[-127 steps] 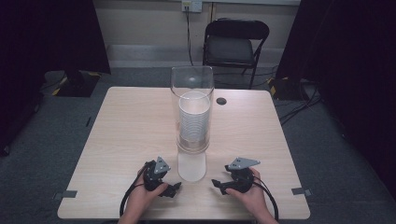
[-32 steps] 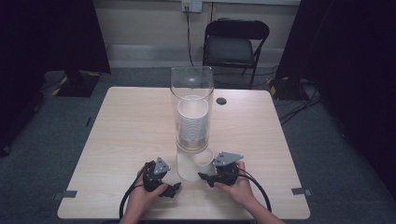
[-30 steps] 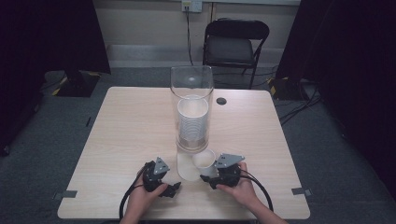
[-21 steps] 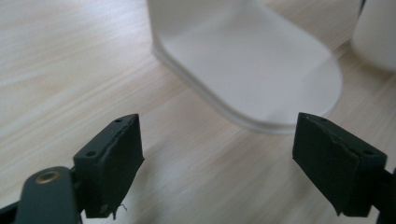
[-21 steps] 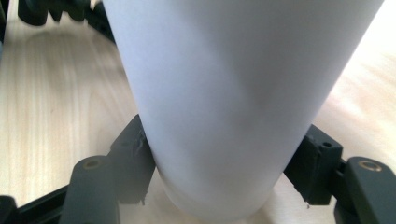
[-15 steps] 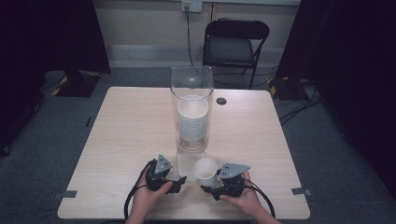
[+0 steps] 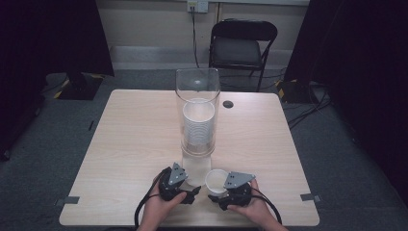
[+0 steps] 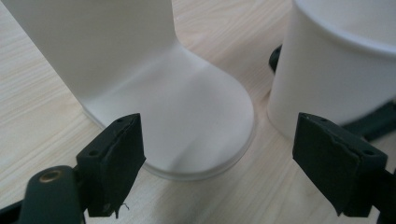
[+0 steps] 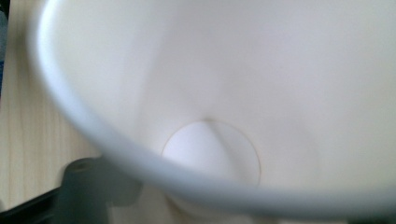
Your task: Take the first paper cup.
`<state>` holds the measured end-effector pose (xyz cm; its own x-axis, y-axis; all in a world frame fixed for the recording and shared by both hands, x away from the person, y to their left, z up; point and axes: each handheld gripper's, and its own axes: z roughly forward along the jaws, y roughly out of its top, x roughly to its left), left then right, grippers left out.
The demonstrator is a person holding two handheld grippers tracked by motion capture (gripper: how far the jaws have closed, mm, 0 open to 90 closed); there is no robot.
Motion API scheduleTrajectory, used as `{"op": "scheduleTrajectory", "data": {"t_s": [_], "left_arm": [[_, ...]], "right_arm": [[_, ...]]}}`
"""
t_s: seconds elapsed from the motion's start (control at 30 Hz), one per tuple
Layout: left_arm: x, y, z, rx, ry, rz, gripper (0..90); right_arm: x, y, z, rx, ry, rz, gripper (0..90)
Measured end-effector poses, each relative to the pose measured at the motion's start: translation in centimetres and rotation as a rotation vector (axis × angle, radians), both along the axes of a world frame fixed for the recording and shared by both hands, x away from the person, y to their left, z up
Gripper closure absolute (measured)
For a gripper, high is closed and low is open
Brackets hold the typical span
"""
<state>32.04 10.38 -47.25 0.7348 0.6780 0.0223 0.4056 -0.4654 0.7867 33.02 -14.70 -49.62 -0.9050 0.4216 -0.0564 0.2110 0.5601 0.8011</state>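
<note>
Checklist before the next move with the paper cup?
1. White paper cup free of the tall clear plastic dispenser: ok, it is beside the dispenser's white base.
2. Right gripper grip on the cup: cannot tell; its jaws have just been opening, and the cup hides the pads.
3. Left gripper free: ok, jaws apart, nothing pinched.
4. Dispenser upright, stacked white cups inside: ok.
5. Cup seated on the light wooden table: cannot tell.

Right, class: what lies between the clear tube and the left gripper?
The white base lies between clear tube and left gripper, seen in the high and left gripper views.
</note>
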Motion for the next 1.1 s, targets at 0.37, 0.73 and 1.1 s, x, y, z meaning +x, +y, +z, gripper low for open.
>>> {"op": "scheduleTrajectory", "data": {"t_s": [0.37, 0.73, 1.1], "left_arm": [[0.5, 1.8, -1.1, 0.040, 0.068, 0.047, 16.5], [0.8, 2.6, -1.9, 0.071, 0.097, 0.059, 16.4], [0.9, 3.3, -2.5, 0.056, 0.106, 0.063, 15.7]], "right_arm": [[4.1, -4.5, 0.5, -0.010, 0.011, -0.246, 25.1], [6.4, -6.4, 0.5, -0.033, 0.024, -0.368, 16.2], [4.4, -9.3, 2.5, -0.012, 0.045, -0.339, 15.0]]}}
